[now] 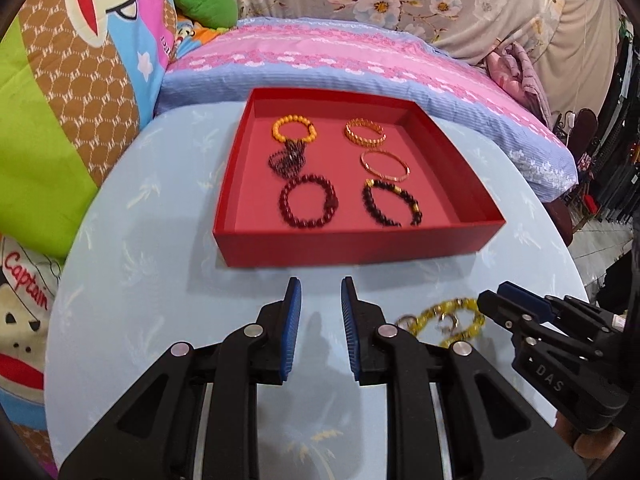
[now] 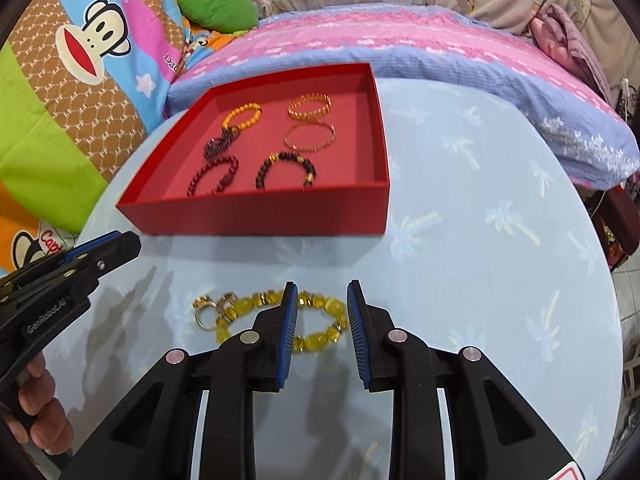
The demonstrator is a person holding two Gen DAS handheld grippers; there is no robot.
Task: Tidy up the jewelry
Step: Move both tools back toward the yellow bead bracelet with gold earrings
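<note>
A red box [image 1: 352, 242] [image 2: 256, 212] on the round table holds several bracelets: orange beads [image 1: 294, 128], a gold band [image 1: 366, 132], a thin gold bangle [image 1: 386, 164], dark red beads [image 1: 310, 206] and black-and-gold beads [image 1: 392, 202]. A yellow bead bracelet [image 2: 320, 338] [image 1: 452, 320] with a ring [image 2: 204, 314] lies on the table in front of the box. My right gripper [image 2: 322, 296] is open just above it, fingers straddling its right part. My left gripper [image 1: 320, 290] is open and empty over the table, left of the yellow bracelet.
The table [image 1: 152, 248] has a light blue cloth with palm prints. A bed with a pink and blue blanket [image 1: 340, 64] lies behind it, cartoon pillows [image 1: 72, 80] at the left. The table edge drops off at the right [image 2: 600, 280].
</note>
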